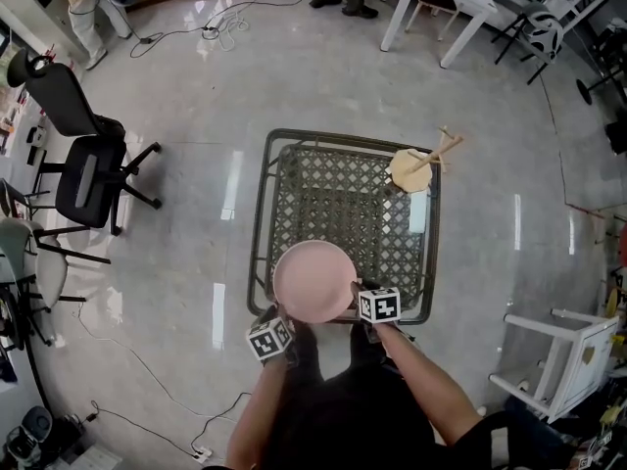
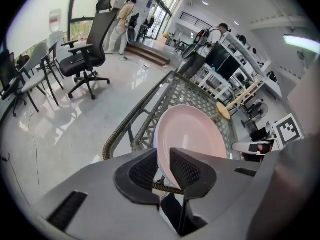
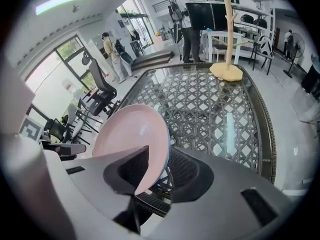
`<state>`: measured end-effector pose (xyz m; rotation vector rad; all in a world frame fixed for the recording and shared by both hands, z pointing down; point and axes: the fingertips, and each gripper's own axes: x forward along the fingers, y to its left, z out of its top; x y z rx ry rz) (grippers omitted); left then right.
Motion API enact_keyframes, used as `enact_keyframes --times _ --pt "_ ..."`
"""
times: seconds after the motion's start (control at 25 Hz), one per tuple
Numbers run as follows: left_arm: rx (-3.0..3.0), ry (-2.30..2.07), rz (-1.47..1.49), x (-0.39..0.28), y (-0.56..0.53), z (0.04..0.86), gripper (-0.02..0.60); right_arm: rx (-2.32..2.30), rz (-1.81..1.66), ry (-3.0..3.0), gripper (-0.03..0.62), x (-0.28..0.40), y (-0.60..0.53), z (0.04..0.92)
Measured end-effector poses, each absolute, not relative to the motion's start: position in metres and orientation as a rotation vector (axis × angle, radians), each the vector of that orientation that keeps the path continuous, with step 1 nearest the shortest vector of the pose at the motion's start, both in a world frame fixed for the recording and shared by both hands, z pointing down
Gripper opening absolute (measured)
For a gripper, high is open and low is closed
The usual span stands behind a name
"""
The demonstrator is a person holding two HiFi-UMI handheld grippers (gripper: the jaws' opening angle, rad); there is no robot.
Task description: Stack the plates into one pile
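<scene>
A pink plate (image 1: 313, 280) lies on the glass-topped wicker table (image 1: 259, 223) at its near edge. In the left gripper view a paler second rim shows under the left edge of the plate (image 2: 192, 134), as of another plate below. My left gripper (image 1: 284, 321) is at the plate's near left rim and my right gripper (image 1: 355, 299) at its near right rim. The rim passes between the jaws of the left gripper (image 2: 164, 156) and of the right gripper (image 3: 157, 156), over the plate (image 3: 132, 134). Both stand open, their pads apart from the rim.
A wooden stand (image 1: 416, 164) on a round base occupies the table's far right corner. A black office chair (image 1: 88, 174) is to the left, a white table (image 1: 441, 8) at the back and a white rack (image 1: 558, 360) to the right. Cables lie on the floor; people stand far off.
</scene>
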<state>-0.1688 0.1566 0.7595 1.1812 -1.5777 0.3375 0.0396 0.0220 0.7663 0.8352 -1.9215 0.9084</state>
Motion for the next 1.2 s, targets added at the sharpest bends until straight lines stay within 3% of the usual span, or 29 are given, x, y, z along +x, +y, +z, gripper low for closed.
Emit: enact_keyframes --times 0.08,0.2,0.44,1.2 --pt "1.203 -1.600 0.347 -0.170 0.154 0.749 0.039 0.830 0.905 -1.953 0.117 0.038 0.019 0.754" --pt "1.250 -1.622 0.334 -0.164 0.142 0.730 0.019 0.825 0.875 -2.006 0.076 0.036 0.014 0.730" --pt "1.414 -1.655 0.264 -0.148 0.111 0.669 0.015 0.860 0.816 -2.146 0.015 0.029 0.001 0.671" --pt "1.928 -1.952 -0.032 -0.116 0.076 0.416 0.014 0.913 0.458 -2.755 0.009 0.017 0.014 0.411"
